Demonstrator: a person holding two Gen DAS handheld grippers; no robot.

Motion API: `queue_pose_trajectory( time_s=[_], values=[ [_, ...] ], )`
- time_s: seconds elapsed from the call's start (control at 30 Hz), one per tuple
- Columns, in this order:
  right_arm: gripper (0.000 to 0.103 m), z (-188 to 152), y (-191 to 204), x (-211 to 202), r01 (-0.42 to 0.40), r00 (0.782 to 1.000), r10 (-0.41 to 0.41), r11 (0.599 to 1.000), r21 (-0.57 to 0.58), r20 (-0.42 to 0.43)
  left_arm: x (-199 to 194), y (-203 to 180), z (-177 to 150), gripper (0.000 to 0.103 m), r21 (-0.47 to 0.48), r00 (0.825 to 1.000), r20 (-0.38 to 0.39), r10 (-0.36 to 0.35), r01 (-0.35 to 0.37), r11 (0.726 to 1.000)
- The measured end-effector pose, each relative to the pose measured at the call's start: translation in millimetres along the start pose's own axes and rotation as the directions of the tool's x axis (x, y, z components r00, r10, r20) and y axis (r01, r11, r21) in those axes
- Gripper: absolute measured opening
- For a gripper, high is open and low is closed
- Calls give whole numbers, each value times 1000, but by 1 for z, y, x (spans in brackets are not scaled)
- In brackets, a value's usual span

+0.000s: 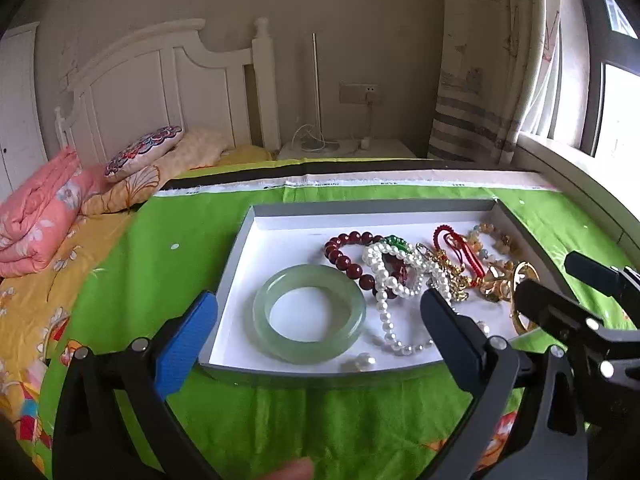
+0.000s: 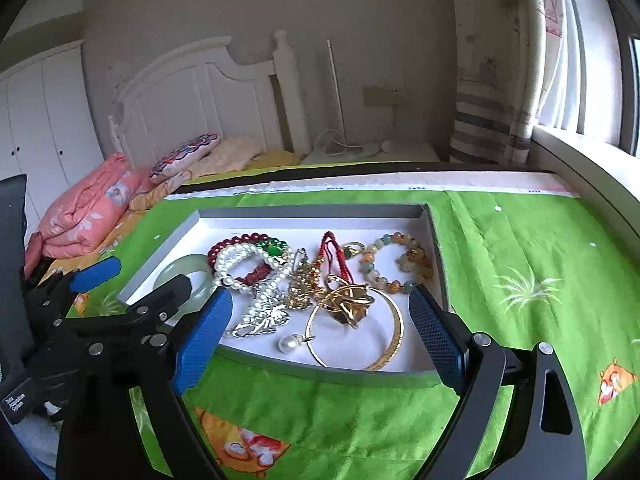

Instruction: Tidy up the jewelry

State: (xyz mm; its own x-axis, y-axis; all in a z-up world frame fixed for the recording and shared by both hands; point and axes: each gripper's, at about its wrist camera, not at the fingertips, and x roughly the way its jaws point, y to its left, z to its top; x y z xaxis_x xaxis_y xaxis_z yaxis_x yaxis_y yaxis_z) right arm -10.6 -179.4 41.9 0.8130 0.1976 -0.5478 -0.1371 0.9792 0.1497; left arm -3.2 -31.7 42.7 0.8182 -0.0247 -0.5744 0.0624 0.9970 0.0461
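A shallow grey tray with a white floor sits on a green cloth and holds the jewelry. In the left wrist view a pale green jade bangle lies at the tray's near left, with a dark red bead bracelet, a pearl string and a gold and red tangle to its right. My left gripper is open, its fingers straddling the bangle above the tray's near edge. In the right wrist view a thin gold bangle, a gold flower piece, a loose pearl pendant and a multicolour stone bracelet show. My right gripper is open and empty over the tray's near right part.
The green cloth covers a bed surface. A folded pink quilt and pillows lie at the left, before a white headboard. A nightstand, curtain and window sill stand at the back right.
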Motion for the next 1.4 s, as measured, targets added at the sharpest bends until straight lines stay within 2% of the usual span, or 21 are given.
queue_pose_trajectory(
  time_s=[0.23,1.4],
  values=[
    [86,-1,1,4,21,999,-21,1000,-2,-24,4,11,0,101,-41,1000,-24,-17,16,999],
    [86,-5,3,6,26,999,-26,1000,-1,-35,-3,10,1,101,-35,1000,-6,-12,12,999]
  ],
)
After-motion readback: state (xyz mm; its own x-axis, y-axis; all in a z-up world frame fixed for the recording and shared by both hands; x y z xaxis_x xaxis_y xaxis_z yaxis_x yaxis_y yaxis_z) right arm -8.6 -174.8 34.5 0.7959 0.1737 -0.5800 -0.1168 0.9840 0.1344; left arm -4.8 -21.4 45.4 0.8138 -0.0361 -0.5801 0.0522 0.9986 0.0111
